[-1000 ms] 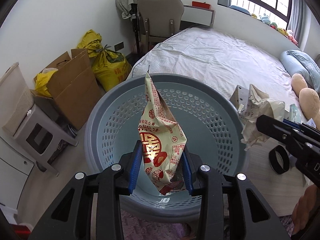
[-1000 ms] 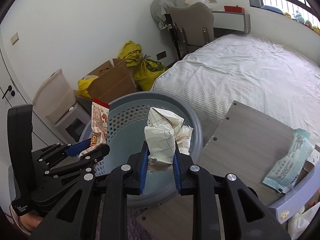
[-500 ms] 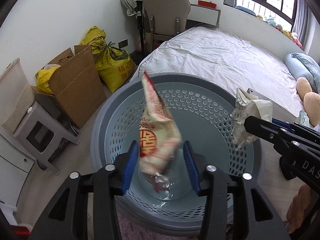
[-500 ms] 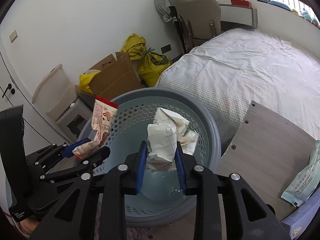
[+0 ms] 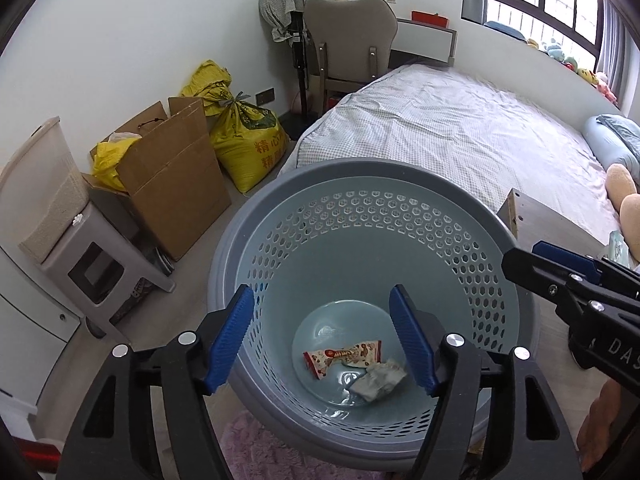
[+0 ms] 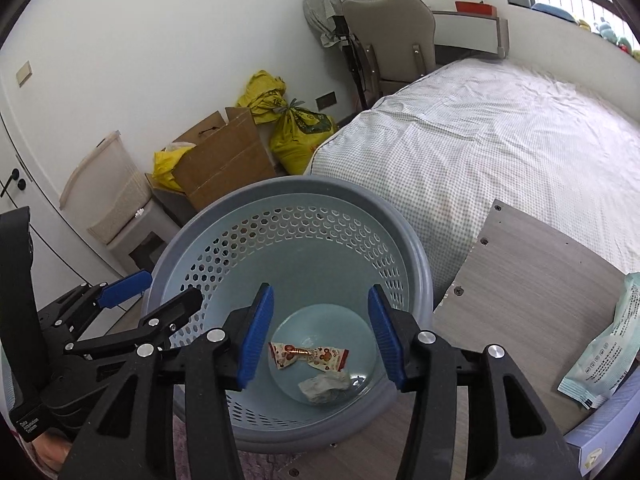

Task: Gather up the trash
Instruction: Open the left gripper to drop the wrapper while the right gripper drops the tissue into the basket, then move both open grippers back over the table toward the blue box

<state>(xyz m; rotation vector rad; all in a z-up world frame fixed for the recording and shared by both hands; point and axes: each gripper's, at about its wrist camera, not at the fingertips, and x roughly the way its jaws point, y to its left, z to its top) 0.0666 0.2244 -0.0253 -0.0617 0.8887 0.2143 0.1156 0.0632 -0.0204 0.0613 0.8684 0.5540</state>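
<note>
Basket (image 5: pixel 256 248): perforated blue-grey plastic, stiff, light; floor, beside the bed (image 5: pixel 460 136).

Left gripper (image 5: pixel 322 340), right gripper (image 6: pixel 318 334): 2, both spread wide and empty above the basket.

Packet (image 6: pixel 600 356): pale green, on board at 3 o'clock; limp, likely slippery, pinch an end. Print unreadable.

Wrapper (image 5: pixel 344 356): red-and-white, basket bottom; featherweight.

Paper ball (image 5: pixel 378 378): touching the wrapper at 5 o'clock; soft.

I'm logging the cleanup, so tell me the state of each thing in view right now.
left gripper: open, empty, above the basket
right gripper: open, empty
basket: upright, holding both pieces
snack wrapper: lying on the basket floor
crumpled paper: beside the wrapper
green packet: on the board, uncollected
</note>
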